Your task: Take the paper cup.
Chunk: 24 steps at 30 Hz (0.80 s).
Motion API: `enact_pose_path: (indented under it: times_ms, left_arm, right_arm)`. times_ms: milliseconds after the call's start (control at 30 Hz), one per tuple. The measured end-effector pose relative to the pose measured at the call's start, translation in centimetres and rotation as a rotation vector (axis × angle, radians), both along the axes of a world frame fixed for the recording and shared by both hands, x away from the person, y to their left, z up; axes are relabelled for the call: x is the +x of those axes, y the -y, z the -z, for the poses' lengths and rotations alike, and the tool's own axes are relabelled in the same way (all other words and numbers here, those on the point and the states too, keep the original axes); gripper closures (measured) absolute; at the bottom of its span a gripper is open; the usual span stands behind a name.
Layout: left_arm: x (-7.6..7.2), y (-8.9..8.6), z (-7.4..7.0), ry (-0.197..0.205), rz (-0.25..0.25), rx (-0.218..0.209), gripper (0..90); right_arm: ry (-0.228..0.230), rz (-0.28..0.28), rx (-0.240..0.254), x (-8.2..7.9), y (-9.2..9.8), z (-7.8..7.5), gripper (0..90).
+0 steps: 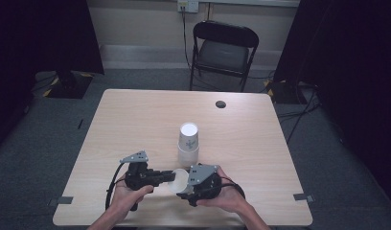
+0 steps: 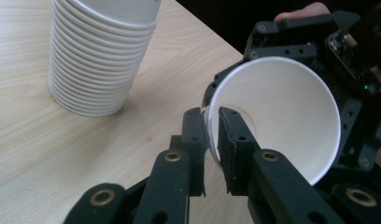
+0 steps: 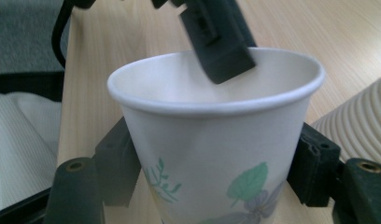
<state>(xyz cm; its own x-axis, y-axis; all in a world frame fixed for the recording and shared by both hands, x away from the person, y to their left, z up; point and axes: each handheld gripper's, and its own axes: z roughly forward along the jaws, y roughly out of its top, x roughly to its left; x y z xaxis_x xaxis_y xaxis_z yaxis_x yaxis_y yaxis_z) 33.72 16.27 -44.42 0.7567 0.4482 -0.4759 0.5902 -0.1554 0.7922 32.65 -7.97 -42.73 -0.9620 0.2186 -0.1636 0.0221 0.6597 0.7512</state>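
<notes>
Two hand-held grippers on one cup: the left hand-held gripper (image 2: 212,135) pinches the rim wall of the paper cup (image 2: 277,116), one jaw inside, one outside; the right hand-held gripper (image 3: 216,172) has its jaws at the cup's flanks, one each side of the body.
Cup position: lifted off the bench (image 1: 136,120), lying almost sideways between the two hands, mouth toward the left one, just in front of the stack of paper cups (image 1: 188,143).
Grip state: left looks clenched on the thin wall; right appears to be grasping the body, though its pad contact is partly hidden.
Risk one: squeeze too hard from the sides and the soft cup ovals or creases.
Risk two: let the rim pinch go before the body grip is firm and the cup tips or drops to the bench.
Risk three: a wide swing could knock the nearby stack.
Left gripper view: the white inside and the rim pinch.
Right gripper view: the printed leaves and flower on the outside.
High view: both hands at the near edge.
</notes>
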Motion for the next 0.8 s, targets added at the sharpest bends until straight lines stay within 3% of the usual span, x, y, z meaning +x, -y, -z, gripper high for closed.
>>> enact_pose_path:
  times_ms: [100, 300, 433, 633, 800]
  left_arm:
    - [0.0, 0.2, 0.0, -0.005, -0.007, 0.000, 84.1]
    - [0.0, 0.2, 0.0, -0.023, -0.002, 0.004, 87.7]
    - [0.1, 0.5, 0.3, -0.040, 0.002, 0.028, 87.7]
    - [-0.1, 1.0, 0.3, -0.023, 0.009, 0.066, 88.0]
    - [-0.1, 1.2, 0.4, -0.034, 0.014, 0.098, 88.0]
  right_arm:
    - [-0.014, 0.006, 0.012, 0.1, 0.1, 0.0, 28.4]
    - [0.023, 0.005, -0.003, -0.4, -0.6, 0.1, 21.9]
    - [0.030, 0.002, -0.012, -0.5, -0.9, 0.2, 20.6]
    - [0.035, -0.007, -0.021, -0.7, -1.3, 0.2, 19.4]
    - [0.067, -0.017, -0.046, -1.0, -1.6, 0.2, 20.9]
